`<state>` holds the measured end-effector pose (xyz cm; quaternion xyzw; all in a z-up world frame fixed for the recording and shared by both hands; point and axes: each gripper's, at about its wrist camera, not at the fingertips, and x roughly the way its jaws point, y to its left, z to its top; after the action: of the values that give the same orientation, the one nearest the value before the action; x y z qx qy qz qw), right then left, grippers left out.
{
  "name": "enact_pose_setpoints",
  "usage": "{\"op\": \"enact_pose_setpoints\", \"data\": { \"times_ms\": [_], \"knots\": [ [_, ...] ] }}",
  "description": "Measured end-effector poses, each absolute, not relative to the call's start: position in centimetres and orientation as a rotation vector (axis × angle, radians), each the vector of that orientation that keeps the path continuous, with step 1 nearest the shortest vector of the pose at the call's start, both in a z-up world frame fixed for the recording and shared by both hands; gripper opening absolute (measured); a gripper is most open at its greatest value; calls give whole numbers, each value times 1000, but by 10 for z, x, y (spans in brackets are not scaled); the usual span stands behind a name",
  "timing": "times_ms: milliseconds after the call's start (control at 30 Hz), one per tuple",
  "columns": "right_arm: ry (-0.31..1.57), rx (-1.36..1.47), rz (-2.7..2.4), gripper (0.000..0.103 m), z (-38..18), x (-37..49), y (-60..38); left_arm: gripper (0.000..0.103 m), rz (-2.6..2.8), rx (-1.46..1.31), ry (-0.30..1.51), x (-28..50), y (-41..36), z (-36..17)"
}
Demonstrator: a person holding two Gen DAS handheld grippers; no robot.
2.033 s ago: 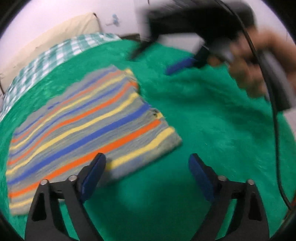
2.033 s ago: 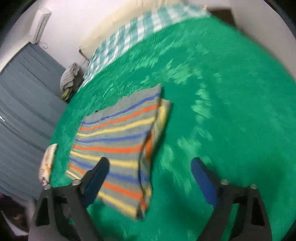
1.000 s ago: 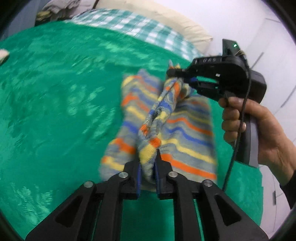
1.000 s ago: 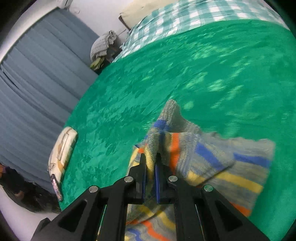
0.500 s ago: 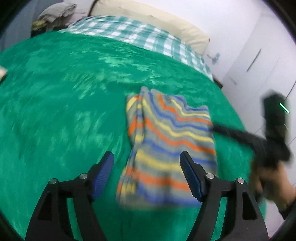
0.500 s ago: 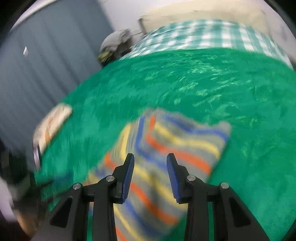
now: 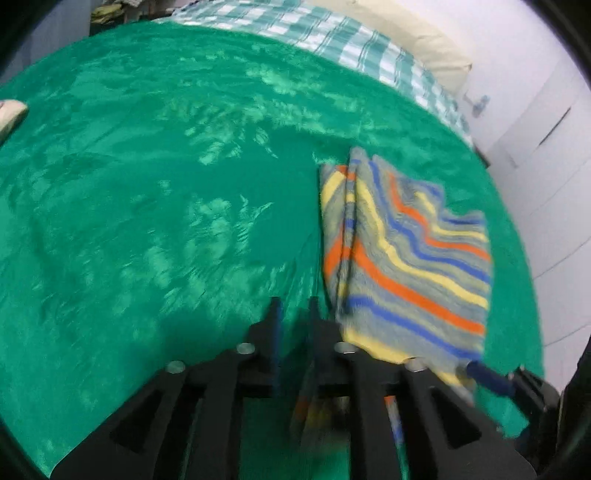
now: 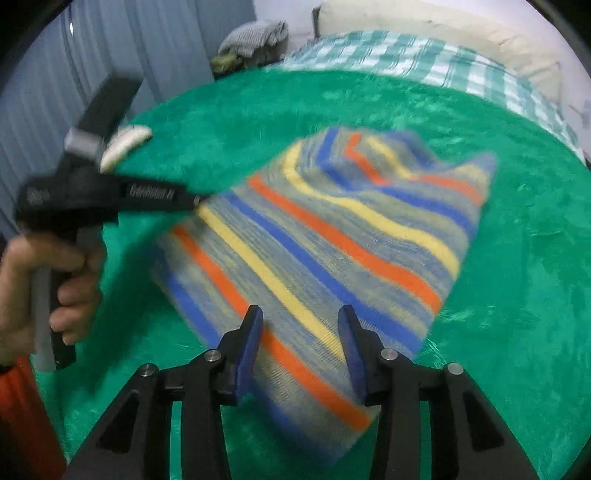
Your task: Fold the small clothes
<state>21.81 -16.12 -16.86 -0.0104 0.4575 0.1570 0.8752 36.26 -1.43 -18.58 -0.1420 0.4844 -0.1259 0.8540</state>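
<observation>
A small striped cloth (image 7: pixel 406 258) in grey, blue, orange and yellow lies folded on the green blanket (image 7: pixel 166 203). In the left wrist view my left gripper (image 7: pixel 294 314) hovers just left of the cloth's near edge. Its jaws are closing to a narrow gap, and only blanket shows between them. A blue pad (image 7: pixel 487 376) of the right gripper pokes in at the lower right. From the right wrist, the cloth (image 8: pixel 332 240) fills the middle. My right gripper (image 8: pixel 301 332) hangs over its near end, jaws opening, pads not pressing on it. The left gripper (image 8: pixel 197 201), held by a hand (image 8: pixel 48 273), points at the cloth's left edge.
A green-checked sheet (image 8: pixel 424 59) and a cream pillow (image 8: pixel 443 29) lie beyond the blanket. Grey curtains (image 8: pixel 92 55) hang at the left, with a pile of clothes (image 8: pixel 251 40) next to them. A pale object (image 8: pixel 125 142) rests at the blanket's left edge. White cupboard doors (image 7: pixel 546 129) stand on the right.
A second ago both grippers were shut on a raised fold of the cloth. Both have let go and drawn back, and the cloth now lies flat and folded. The left jaws spread wide, then narrowed.
</observation>
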Motion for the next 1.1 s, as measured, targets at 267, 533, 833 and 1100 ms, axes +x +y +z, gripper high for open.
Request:
{"op": "enact_pose_setpoints", "data": {
  "times_ms": [267, 533, 833, 1100],
  "knots": [
    [1020, 34, 281, 50, -187, 192, -163, 52, -255, -30, 1094, 325, -40, -203],
    [940, 99, 163, 81, -156, 142, -159, 86, -176, 29, 948, 274, -17, -151],
    [955, 173, 64, 81, -159, 89, -169, 86, -153, 60, 903, 259, -10, -129],
    [953, 172, 37, 82, -158, 67, -165, 87, -141, 71, 908, 243, -3, -133]
  ]
}}
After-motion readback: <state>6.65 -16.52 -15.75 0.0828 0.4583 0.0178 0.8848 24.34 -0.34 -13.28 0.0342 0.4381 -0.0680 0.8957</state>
